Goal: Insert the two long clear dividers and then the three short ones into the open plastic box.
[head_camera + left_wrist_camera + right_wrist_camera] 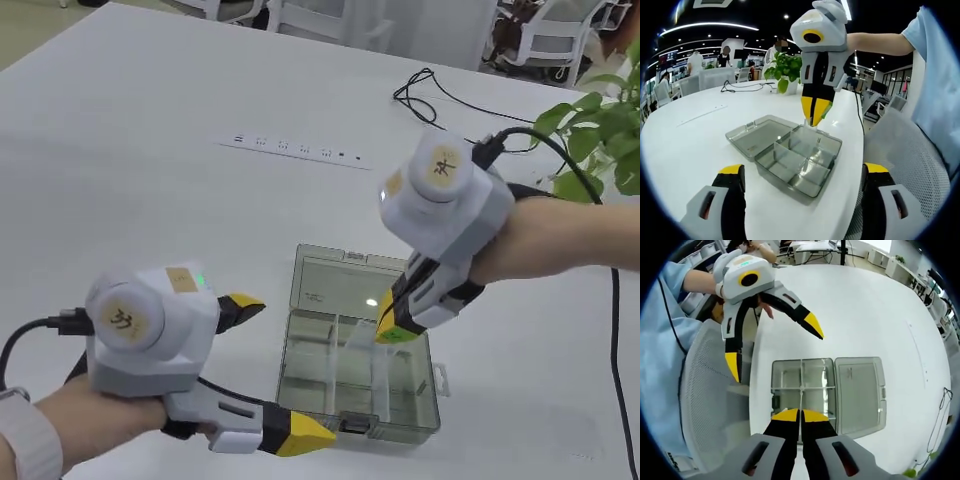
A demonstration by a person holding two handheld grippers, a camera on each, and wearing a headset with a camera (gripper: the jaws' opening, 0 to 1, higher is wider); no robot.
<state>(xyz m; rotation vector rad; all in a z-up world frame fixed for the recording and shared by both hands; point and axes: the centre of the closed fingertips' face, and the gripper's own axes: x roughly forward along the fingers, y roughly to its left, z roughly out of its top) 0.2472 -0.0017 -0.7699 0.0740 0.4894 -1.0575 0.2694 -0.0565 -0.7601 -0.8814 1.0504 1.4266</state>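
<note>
Two grippers are seen over the white worktop (150,180). The right gripper (393,332) is closed, with its jaws pressed together on the upper edge of a clear divider (801,390), which hangs down into the open plastic box (395,422). Whether its lower edge touches the floor of the box cannot be told. The left gripper (288,368) is spread wide and nothing is held by it; it is placed just beside the left wall of the box. The box stands near the near edge of the worktop, with its lid laid flat toward the far edge. Some dividers are already standing in it and cross each other, but their count cannot be read through the clear plastic. The divider is judged to be very light, thin and smooth, and stiff along its length, yet easy to bend or crack if forced sideways. It is best taken at the middle of the upper edge, so that both ends are left free for the slots in the walls. The box is judged light as well and may slide when pressed; it could be steadied at a wall by the free gripper.
</note>
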